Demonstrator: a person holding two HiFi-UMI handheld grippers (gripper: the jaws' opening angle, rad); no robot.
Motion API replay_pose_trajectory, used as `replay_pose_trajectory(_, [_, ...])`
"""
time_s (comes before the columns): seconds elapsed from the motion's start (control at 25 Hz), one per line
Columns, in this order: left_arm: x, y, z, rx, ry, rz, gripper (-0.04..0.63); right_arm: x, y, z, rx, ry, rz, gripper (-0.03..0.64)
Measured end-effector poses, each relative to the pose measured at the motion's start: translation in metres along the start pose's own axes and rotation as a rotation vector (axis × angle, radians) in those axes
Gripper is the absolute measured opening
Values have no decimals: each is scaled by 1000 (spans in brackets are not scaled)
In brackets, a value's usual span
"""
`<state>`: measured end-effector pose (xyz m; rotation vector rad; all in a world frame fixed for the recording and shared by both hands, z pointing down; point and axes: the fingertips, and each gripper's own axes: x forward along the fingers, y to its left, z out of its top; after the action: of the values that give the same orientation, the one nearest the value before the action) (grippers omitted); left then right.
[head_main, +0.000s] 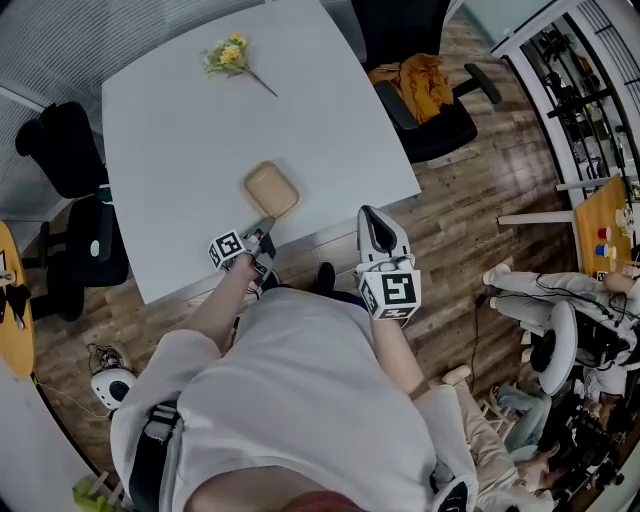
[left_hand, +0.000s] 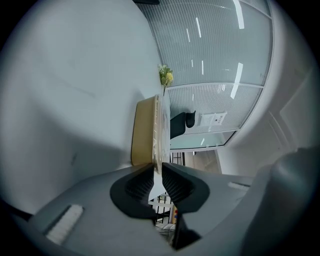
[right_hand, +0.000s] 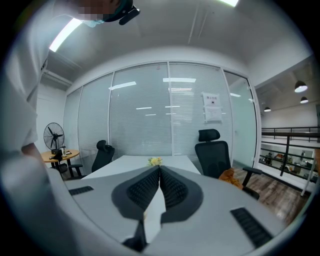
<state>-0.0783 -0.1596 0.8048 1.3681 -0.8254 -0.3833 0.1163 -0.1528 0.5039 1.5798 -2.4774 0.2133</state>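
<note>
A flat tan box (head_main: 270, 188) with rounded corners lies on the white table (head_main: 180, 140) near its front edge. My left gripper (head_main: 264, 228) reaches it from the near side. In the left gripper view the jaws of the left gripper (left_hand: 157, 169) are closed on the thin rim of the tan box (left_hand: 142, 132). My right gripper (head_main: 368, 212) hangs in the air just off the table's front right edge, apart from the box. The right gripper (right_hand: 159, 168) is shut with nothing between its pads.
A small bunch of yellow flowers (head_main: 228, 55) lies at the table's far side. A black office chair with an orange cloth (head_main: 420, 82) stands at the right. Other black chairs (head_main: 60, 150) stand at the left. A fan (right_hand: 53, 136) stands by a round wooden table.
</note>
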Motion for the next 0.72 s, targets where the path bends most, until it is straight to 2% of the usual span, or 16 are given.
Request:
replay_pose_trajectory(0.36, [-7, -9, 2, 21, -13, -39, 53, -1, 8, 0, -5, -4, 9, 9])
replay_pose_trajectory(0.72, [-11, -32, 8, 20, -49, -142, 52, -2, 10, -1, 0, -13, 12, 9])
